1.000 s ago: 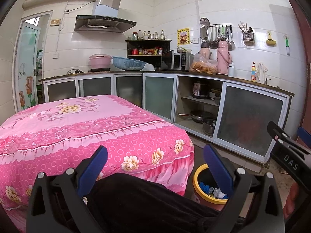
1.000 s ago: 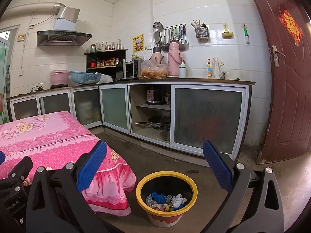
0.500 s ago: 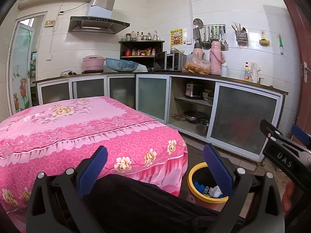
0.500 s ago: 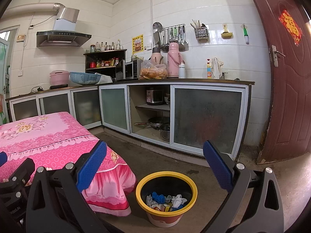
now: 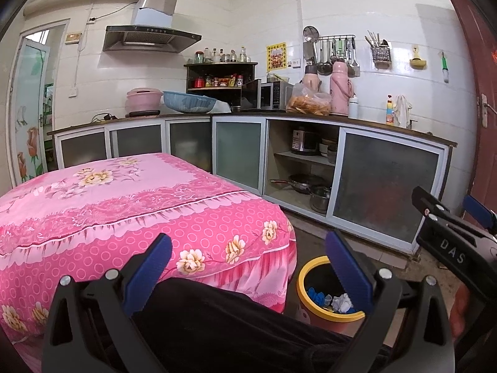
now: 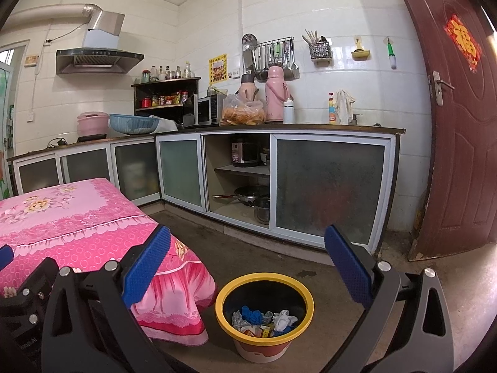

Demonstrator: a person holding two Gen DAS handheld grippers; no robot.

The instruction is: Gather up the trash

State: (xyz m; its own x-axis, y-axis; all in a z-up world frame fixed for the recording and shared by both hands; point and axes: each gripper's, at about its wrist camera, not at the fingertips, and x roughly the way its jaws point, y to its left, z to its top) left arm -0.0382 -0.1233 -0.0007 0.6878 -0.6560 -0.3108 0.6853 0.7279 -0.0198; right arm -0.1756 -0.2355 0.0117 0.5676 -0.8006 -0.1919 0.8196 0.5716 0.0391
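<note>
A yellow-rimmed trash bin (image 6: 264, 279) stands on the floor beside the pink-clothed table (image 6: 62, 217). It holds blue, white and coloured trash (image 6: 264, 318). My right gripper (image 6: 247, 262) is open and empty, held above and just behind the bin. My left gripper (image 5: 248, 267) is open and empty, over a dark-trousered leg (image 5: 217, 326), with the bin (image 5: 306, 276) to its lower right. The right gripper's body (image 5: 450, 242) shows at the right edge of the left wrist view.
Kitchen counter (image 6: 279, 129) with glass-fronted cabinets runs along the back and left walls; one bay is open with pans (image 6: 248, 192). A brown door (image 6: 459, 124) stands open at right. The table top (image 5: 93, 186) is bare cloth.
The left gripper's view has shifted slightly so the table and bin sit further left and the bin shows more. The right gripper has stayed still. Both stay open.
</note>
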